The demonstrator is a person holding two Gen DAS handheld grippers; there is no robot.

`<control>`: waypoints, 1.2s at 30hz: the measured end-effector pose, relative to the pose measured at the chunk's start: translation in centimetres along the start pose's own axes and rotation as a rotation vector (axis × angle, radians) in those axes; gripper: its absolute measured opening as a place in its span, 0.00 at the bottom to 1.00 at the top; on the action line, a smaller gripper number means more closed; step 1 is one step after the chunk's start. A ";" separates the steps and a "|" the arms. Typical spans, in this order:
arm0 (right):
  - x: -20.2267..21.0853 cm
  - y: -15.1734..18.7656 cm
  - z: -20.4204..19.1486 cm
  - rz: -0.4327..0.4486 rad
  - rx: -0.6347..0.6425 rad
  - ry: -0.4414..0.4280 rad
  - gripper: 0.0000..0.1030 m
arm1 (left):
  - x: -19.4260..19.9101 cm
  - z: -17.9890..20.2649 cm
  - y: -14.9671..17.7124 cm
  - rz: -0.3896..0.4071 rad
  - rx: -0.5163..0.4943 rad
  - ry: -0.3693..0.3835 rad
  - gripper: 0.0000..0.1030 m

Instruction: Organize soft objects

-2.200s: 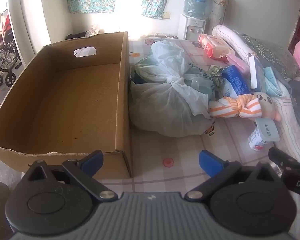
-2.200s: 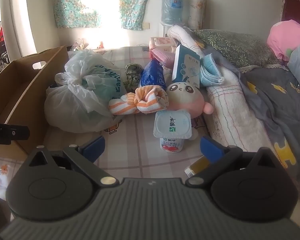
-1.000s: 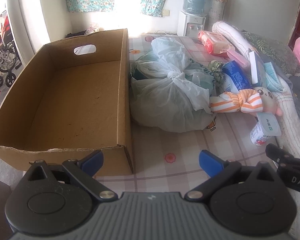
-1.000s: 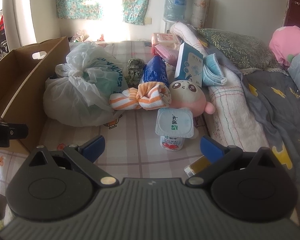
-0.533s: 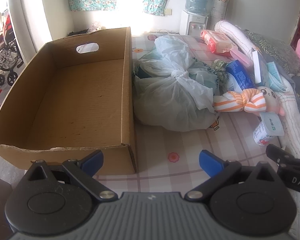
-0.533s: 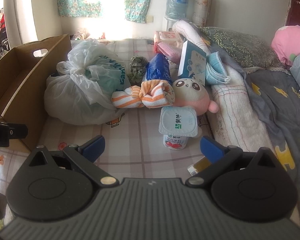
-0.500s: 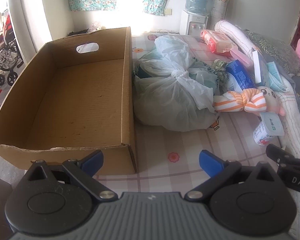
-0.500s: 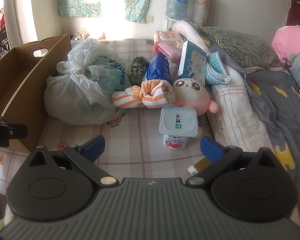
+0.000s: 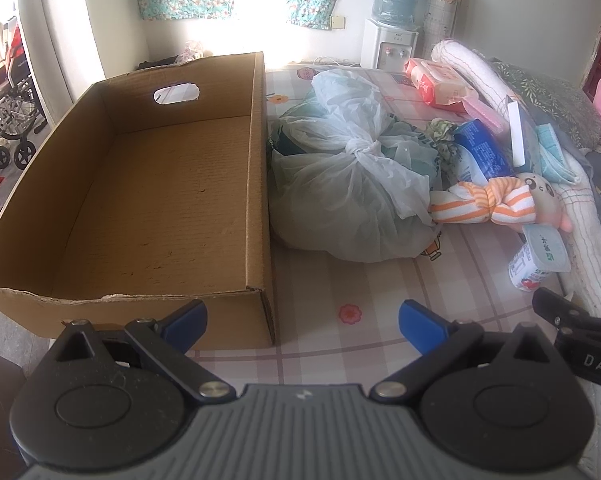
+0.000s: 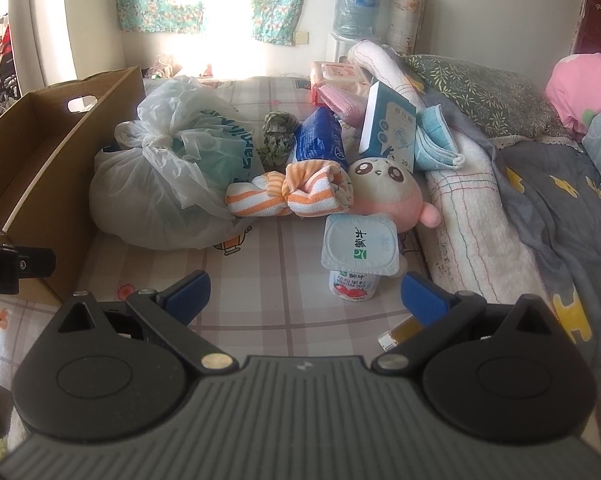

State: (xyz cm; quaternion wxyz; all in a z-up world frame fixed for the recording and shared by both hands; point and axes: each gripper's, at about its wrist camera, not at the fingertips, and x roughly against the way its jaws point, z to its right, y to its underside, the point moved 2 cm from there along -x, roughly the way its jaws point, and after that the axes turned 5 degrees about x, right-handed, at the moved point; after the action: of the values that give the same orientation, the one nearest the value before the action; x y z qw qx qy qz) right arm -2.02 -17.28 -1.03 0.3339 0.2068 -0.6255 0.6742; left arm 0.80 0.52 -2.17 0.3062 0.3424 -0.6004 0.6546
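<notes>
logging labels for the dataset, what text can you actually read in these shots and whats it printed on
"蒙牛": lid of the yogurt cup.
"20": bottom corner of the blue and white box; its other print is too small.
"DAS": black gripper part at the right edge, cut off.
Green lettering on the tied plastic bag: crumpled, unreadable.
Blue packet: too blurred.

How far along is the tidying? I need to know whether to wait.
Nothing looks done: the cardboard box holds nothing. Nothing is in hand: the left gripper and right gripper are open. The tied plastic bag, striped towel and plush toy lie outside the box.
</notes>
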 end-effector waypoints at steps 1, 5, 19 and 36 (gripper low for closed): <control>0.0 0.0 0.0 0.001 0.002 0.000 0.99 | 0.0 0.0 0.0 0.000 0.001 0.000 0.99; -0.1 -0.1 -0.1 0.001 0.005 0.001 0.99 | -0.1 -0.1 0.0 -0.001 0.003 -0.001 0.99; -0.3 -0.1 0.3 0.009 0.000 0.004 0.99 | 0.0 0.1 -0.1 0.012 -0.003 0.014 1.00; -0.3 -4.8 16.5 0.309 -0.201 -0.058 0.99 | 0.3 10.2 -7.6 0.249 -0.191 0.180 1.00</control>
State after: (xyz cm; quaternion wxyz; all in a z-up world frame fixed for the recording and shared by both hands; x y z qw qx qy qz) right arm -0.66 -33.55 4.30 0.2272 0.0932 -0.7233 0.6454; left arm 7.62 -8.96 2.95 0.3065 0.1746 -0.6677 0.6555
